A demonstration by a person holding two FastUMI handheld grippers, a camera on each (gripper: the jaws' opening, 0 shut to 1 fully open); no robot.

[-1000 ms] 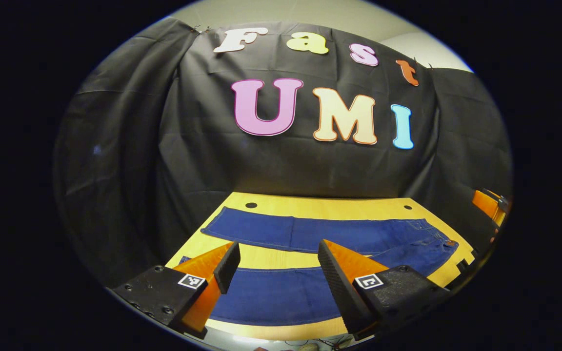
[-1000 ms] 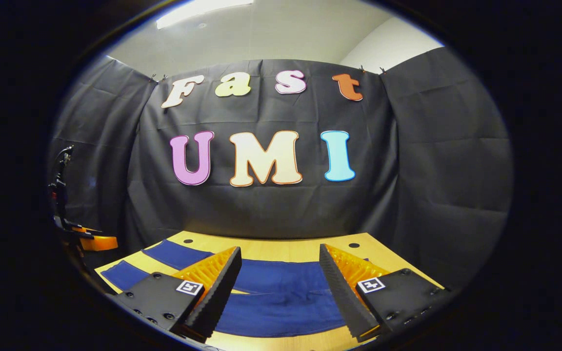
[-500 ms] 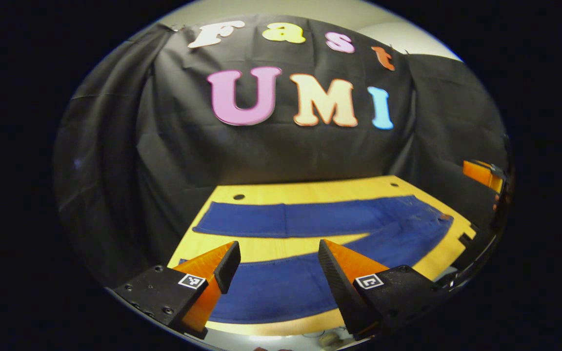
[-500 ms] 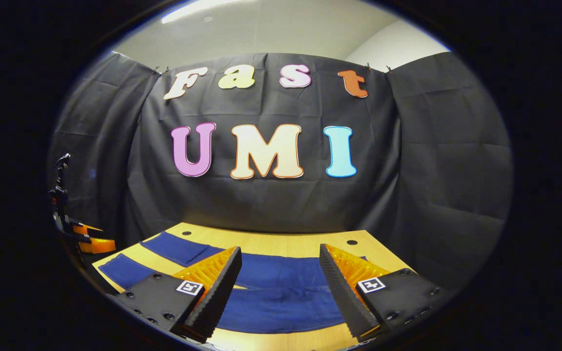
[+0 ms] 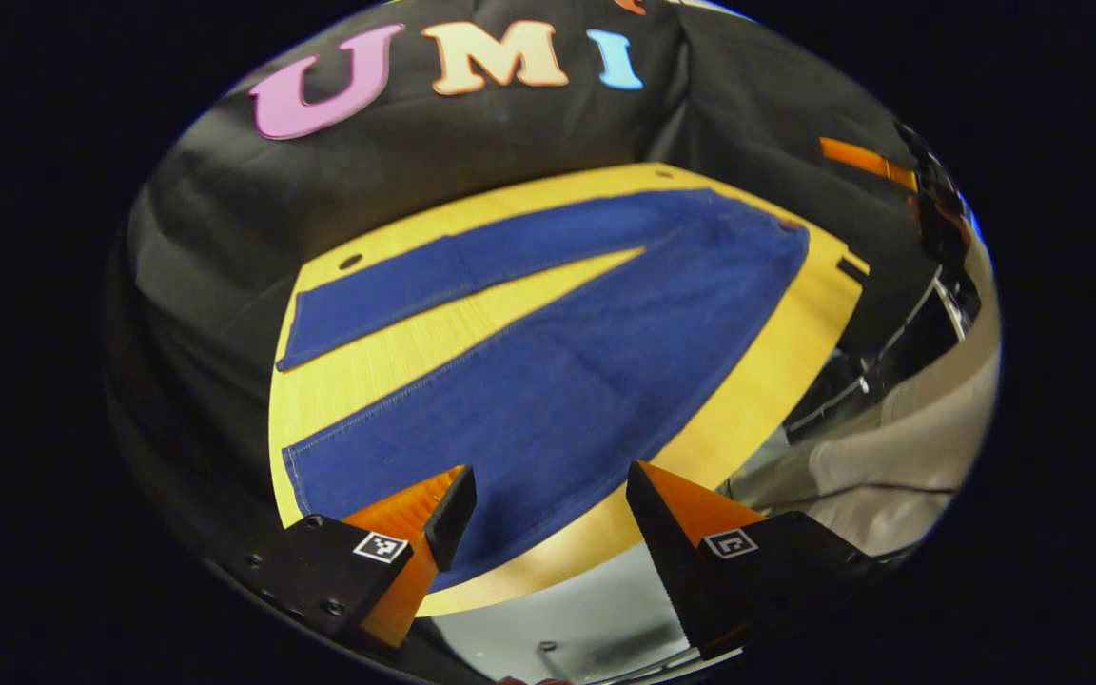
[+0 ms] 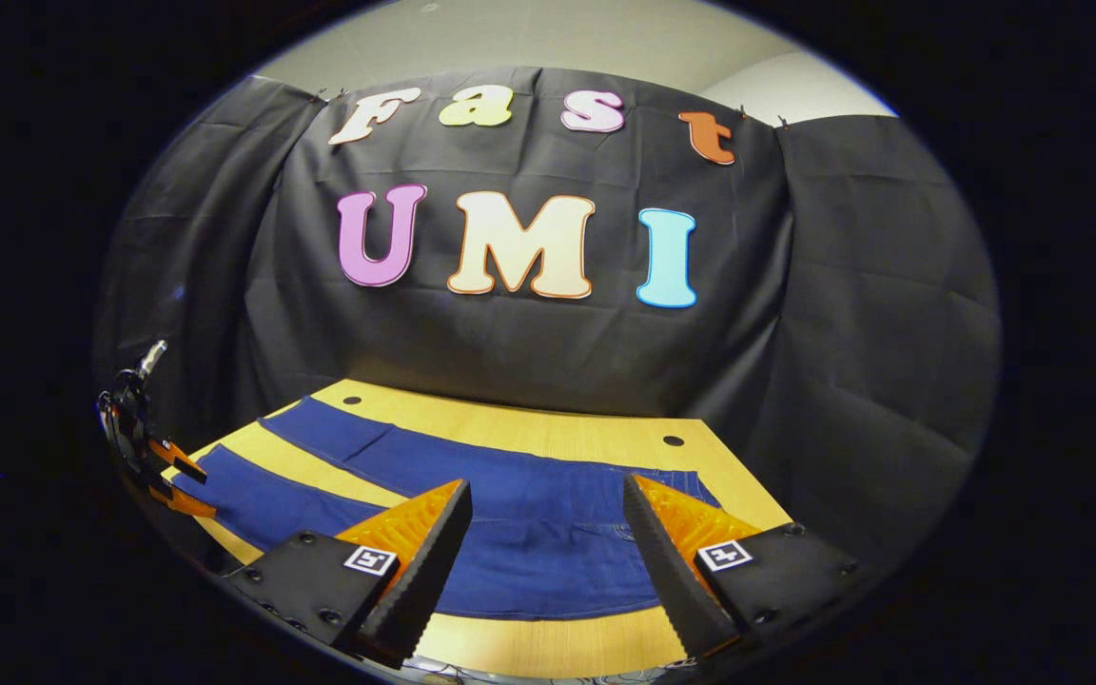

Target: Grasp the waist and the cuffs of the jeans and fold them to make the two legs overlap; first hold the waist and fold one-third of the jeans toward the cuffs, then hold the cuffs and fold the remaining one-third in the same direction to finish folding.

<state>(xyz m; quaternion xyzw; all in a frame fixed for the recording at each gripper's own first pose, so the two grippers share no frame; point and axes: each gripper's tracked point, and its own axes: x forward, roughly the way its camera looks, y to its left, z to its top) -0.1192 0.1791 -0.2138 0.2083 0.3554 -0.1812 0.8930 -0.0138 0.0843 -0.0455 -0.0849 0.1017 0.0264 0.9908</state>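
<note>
Dark blue jeans point(image 5: 548, 362) lie flat on the wooden table point(image 5: 358, 366), their two legs spread apart in a V. The waist is at the far right in the left gripper view. My left gripper point(image 5: 548, 509) hovers open above the near leg, close to its cuff point(image 5: 305, 480). In the right gripper view the jeans point(image 6: 529, 533) stretch leftward from the waist, and my right gripper point(image 6: 548, 533) hangs open above the waist end. The left gripper point(image 6: 163, 471) also shows far off at the left there. Both pairs of fingers hold nothing.
The table's yellow top point(image 6: 557, 433) has small round holes point(image 6: 673, 441) near its back edge. Black cloth walls close the booth behind and at both sides. Past the table's near edge, in the left gripper view, lie a pale floor point(image 5: 586, 618) and a light object point(image 5: 900, 457).
The left gripper has tipped down and swung left, so the near leg and its cuff now lie under it. The right gripper has tilted down a little over the waist. Both stay open.
</note>
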